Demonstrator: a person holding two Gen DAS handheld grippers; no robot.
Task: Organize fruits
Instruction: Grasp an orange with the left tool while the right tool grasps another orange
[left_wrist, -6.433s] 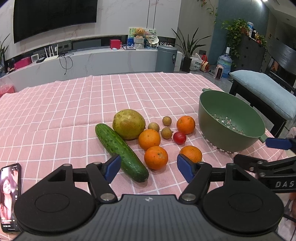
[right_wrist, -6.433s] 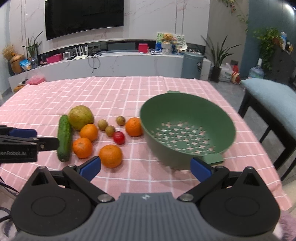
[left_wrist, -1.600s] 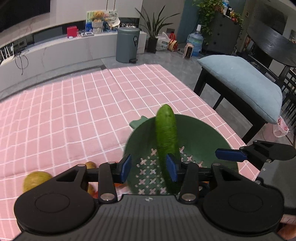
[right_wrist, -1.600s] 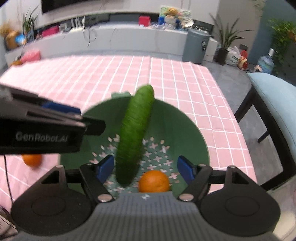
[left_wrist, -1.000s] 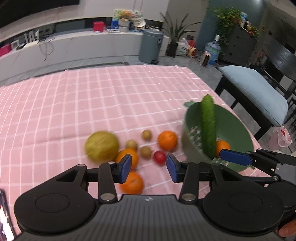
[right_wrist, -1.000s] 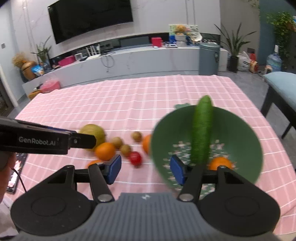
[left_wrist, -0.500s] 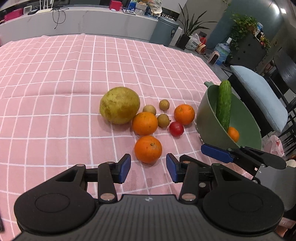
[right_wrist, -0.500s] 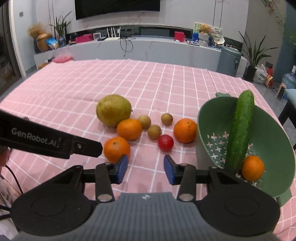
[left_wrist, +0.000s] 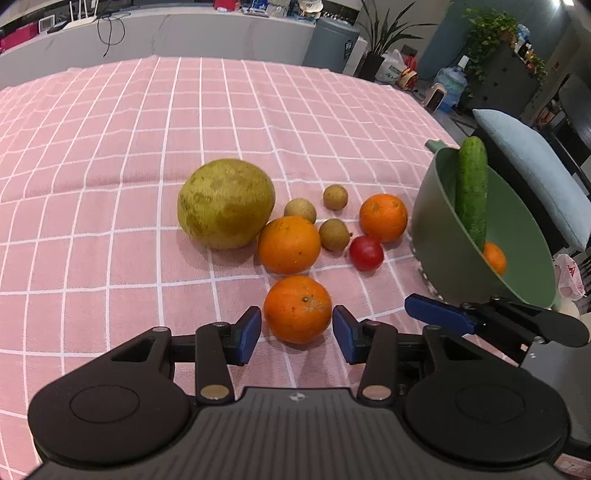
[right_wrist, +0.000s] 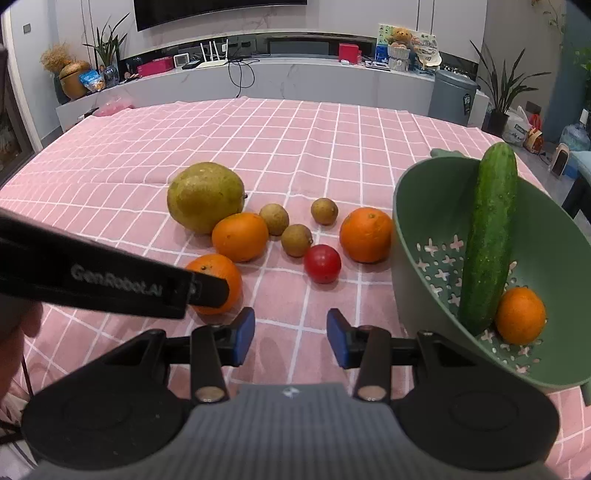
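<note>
"GenRobot.AI" is printed on the left hand-held gripper (left_wrist: 297, 334), whose released jaws flank the nearest orange (left_wrist: 297, 308) without touching it. The right hand-held gripper (right_wrist: 290, 340) hangs released over bare pink checked counter (right_wrist: 258, 147). To its right, the green colander (right_wrist: 417, 206) holds the cucumber (right_wrist: 489, 236), propped against its rim.

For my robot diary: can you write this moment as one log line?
left gripper: open, straddling nearest orange | right gripper: open, empty | colander: cucumber, one orange
</note>
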